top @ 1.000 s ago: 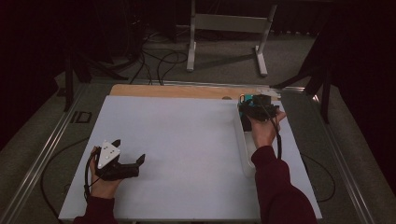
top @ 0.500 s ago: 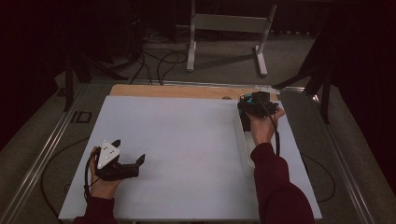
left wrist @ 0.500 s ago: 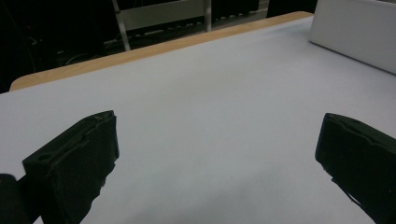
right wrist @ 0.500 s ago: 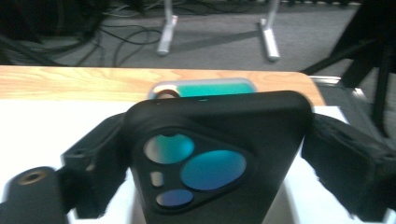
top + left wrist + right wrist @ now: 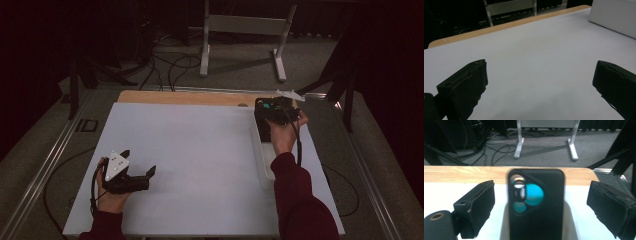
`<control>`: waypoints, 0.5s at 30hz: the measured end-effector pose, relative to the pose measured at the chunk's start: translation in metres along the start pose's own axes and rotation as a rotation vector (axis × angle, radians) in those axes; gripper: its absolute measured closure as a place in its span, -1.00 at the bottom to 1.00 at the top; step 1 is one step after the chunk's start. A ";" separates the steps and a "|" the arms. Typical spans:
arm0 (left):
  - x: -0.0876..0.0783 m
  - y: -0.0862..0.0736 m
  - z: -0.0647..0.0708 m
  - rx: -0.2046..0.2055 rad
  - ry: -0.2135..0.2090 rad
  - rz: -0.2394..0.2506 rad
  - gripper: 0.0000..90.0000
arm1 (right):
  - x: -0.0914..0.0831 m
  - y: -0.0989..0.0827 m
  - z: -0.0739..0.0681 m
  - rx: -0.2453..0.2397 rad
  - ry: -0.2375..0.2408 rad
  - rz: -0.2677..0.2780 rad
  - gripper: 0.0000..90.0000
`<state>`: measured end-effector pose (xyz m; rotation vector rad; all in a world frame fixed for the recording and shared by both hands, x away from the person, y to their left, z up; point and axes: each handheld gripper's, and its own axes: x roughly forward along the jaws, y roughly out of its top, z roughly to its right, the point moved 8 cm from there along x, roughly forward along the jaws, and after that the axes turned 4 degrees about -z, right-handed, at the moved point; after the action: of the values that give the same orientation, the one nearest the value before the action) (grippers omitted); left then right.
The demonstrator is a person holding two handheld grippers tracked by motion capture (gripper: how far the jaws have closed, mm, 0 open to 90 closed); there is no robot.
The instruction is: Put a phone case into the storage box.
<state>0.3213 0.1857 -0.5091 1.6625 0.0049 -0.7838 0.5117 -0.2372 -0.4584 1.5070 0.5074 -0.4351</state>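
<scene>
Fingers (image 5: pixel 477 207) of the right gripper (image 5: pixel 544 212), just spread, flank the phone case (image 5: pixel 536 205): light, slick, best pinched across its side edges.

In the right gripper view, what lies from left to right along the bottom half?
Left black padded jaw pad → black phone case with a teal-showing camera cutout, standing in a white tray → right black padded jaw pad.

You are working in a dim lab or recording studio, not a home. A white-topped table with a pale wooden far edge (image 5: pixel 175 97) stands on grey carpet; loose black cables (image 5: pixel 165 67) trail past a grey metal stand (image 5: pixel 245 25), against black curtains (image 5: pixel 395 75).
</scene>
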 end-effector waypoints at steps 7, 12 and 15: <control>0.000 0.000 0.000 -0.001 0.002 0.000 -0.99 | -0.007 -0.001 -0.004 -0.016 0.035 0.004 -0.83; -0.001 0.000 -0.001 -0.004 0.004 0.001 -0.99 | -0.019 -0.002 -0.009 -0.051 0.086 0.019 -0.83; -0.001 0.000 -0.001 -0.004 0.002 0.001 -0.99 | -0.028 -0.005 -0.011 -0.064 0.119 0.028 -0.83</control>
<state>0.3211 0.1864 -0.5086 1.6596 0.0069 -0.7804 0.4850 -0.2276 -0.4468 1.4821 0.5874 -0.3057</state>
